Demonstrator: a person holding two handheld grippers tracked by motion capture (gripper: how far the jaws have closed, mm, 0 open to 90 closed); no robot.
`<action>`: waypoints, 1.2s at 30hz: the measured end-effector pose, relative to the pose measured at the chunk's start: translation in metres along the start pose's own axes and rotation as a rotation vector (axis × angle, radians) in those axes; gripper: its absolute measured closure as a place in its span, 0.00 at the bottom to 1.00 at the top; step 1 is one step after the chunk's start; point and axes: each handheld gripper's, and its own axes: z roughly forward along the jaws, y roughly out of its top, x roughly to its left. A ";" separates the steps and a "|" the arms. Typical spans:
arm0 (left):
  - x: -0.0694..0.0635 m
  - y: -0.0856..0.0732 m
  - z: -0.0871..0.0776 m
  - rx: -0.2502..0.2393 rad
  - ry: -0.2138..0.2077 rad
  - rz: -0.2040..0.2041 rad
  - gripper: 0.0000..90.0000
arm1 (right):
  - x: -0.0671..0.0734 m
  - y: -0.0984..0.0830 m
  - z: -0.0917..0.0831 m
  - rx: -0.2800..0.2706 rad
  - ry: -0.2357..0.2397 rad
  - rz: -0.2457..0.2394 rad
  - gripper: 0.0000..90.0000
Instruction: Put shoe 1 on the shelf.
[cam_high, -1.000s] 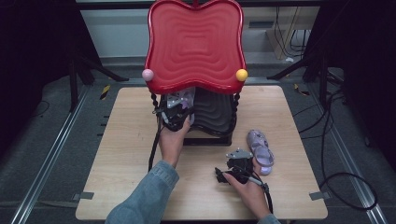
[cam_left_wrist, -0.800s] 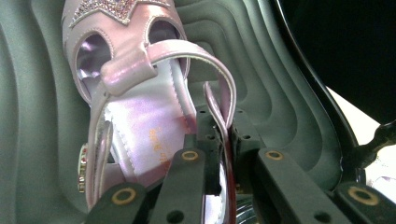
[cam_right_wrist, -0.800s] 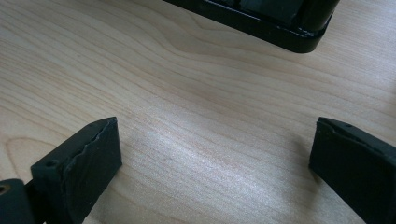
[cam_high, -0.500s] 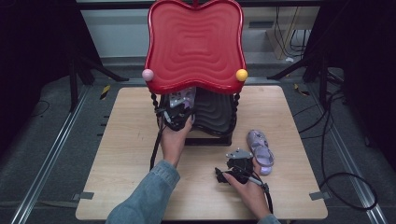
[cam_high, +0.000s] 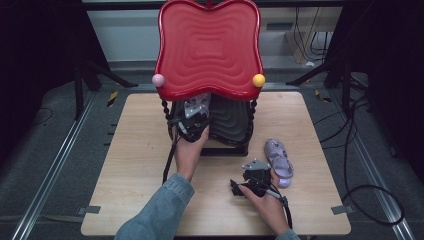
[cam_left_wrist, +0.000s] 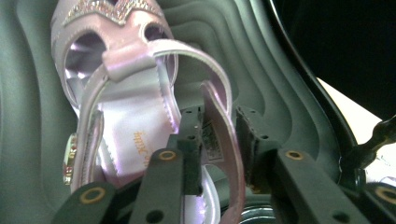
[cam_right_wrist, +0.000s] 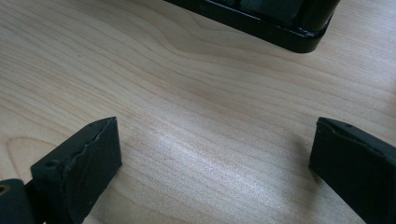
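A light wooden table stands on grey carpet; beside the table run metal floor rails, black cables and dark stands.

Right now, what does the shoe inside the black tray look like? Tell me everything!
The sandal is shiny pale lilac, with a sparkly band across the top, a glittery buckle on one side and gold writing on its insole. It lies on the ridged black tray under the red lid. Its heel strap arches up between the left gripper's jaws, which have just been opening, so the pads look loose around the strap, one close against it.
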 end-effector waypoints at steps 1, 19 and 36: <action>-0.001 0.001 -0.001 -0.011 -0.005 -0.002 0.73 | 0.000 0.000 0.000 0.000 0.000 0.000 0.03; -0.010 0.007 -0.051 -0.068 0.004 0.075 0.58 | 0.000 0.000 0.000 -0.001 -0.005 -0.001 0.03; -0.006 -0.018 -0.110 -0.012 -0.054 0.133 0.46 | 0.014 0.023 -0.043 -0.023 0.010 -0.076 0.32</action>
